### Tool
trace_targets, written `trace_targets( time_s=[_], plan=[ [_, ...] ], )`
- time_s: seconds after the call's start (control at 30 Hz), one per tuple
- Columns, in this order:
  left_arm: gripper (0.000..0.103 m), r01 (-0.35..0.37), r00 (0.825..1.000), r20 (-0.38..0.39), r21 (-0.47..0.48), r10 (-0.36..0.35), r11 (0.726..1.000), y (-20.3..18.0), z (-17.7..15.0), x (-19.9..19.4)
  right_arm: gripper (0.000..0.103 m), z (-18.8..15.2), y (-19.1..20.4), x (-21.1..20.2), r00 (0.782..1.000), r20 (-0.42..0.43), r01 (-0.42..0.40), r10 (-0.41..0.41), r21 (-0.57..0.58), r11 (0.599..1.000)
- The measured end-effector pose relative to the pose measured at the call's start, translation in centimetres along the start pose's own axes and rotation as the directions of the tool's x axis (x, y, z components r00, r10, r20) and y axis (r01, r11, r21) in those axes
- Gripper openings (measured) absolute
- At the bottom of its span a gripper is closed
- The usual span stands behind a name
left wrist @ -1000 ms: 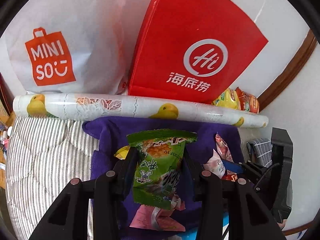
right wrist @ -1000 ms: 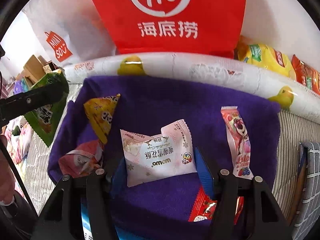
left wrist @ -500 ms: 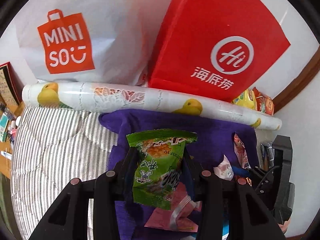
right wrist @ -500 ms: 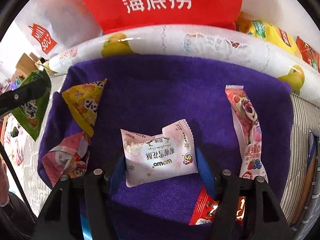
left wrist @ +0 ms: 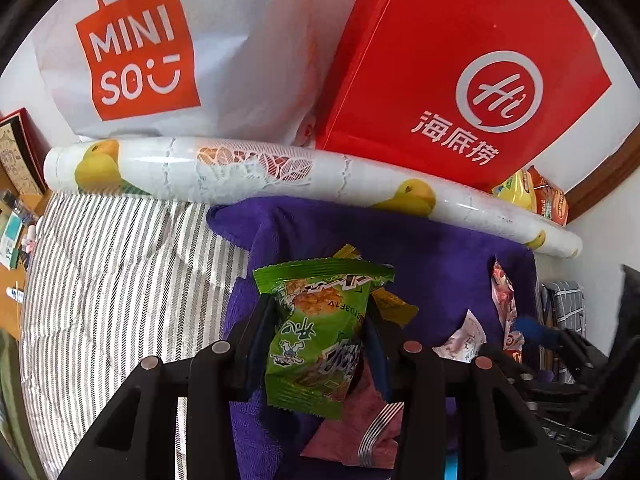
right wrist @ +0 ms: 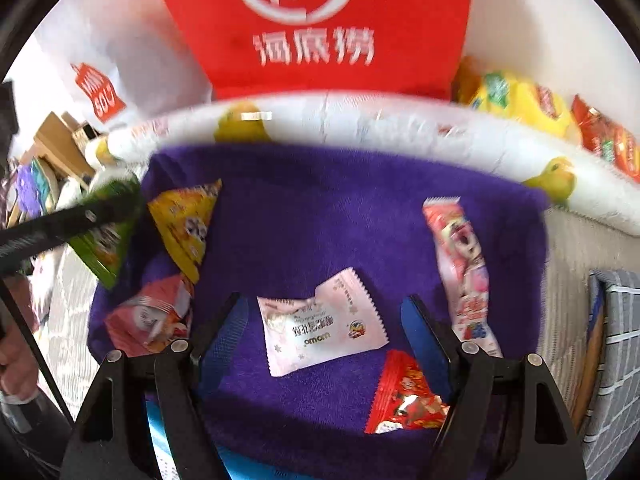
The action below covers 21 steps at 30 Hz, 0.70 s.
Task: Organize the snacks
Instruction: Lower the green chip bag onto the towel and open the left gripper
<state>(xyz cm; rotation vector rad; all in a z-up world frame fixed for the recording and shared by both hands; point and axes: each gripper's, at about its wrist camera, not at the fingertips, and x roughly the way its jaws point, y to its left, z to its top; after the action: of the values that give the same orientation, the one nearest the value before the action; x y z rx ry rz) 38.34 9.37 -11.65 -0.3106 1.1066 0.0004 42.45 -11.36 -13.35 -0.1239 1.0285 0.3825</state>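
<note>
My left gripper (left wrist: 318,316) is shut on a green snack packet (left wrist: 318,332) and holds it above the left part of the purple towel (left wrist: 440,264). It also shows at the left of the right wrist view (right wrist: 106,236). My right gripper (right wrist: 324,312) is open above the towel (right wrist: 320,220); a white-pink packet (right wrist: 320,328) lies loose between its fingers. On the towel lie a yellow packet (right wrist: 184,220), a pink-red packet (right wrist: 148,320), a long pink strawberry packet (right wrist: 460,264) and a red packet (right wrist: 404,396).
A rolled white duck-print sheet (left wrist: 280,172) bounds the towel's far edge. Behind it stand a red Hi paper bag (left wrist: 460,72) and a white Miniso bag (left wrist: 160,48). Yellow and red packets (right wrist: 540,112) sit far right. Striped bedding (left wrist: 112,280) lies left.
My right gripper has opened and drawn back, and the white-pink packet now lies free on the towel. My left gripper has shifted left with the green packet.
</note>
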Motion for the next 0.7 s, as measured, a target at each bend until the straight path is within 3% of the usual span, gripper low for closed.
trace_targets(
  time_s=[0.1, 0.57, 0.7],
  plan=[
    [0.04, 0.005, 1.0, -0.012, -0.013, -0.005, 1.0, 0.0, -0.1, 0.4, 0.079, 0.0, 0.1, -1.6, 0.999, 0.047, 0.022, -0.021, -0.008, 1.0],
    [0.042, -0.003, 0.998, -0.068, -0.026, 0.001, 1.0, -0.2, -0.2, 1.1, 0.079, 0.4, 0.9, -4.8, 0.993, 0.11, 0.049, -0.043, -0.048, 0.998],
    [0.054, 0.003, 0.996, -0.084, -0.029, -0.005, 1.0, -0.2, -0.1, 1.1, 0.079, 0.2, 1.2, -5.9, 0.988, 0.147, 0.063, -0.055, -0.048, 0.997]
  ],
)
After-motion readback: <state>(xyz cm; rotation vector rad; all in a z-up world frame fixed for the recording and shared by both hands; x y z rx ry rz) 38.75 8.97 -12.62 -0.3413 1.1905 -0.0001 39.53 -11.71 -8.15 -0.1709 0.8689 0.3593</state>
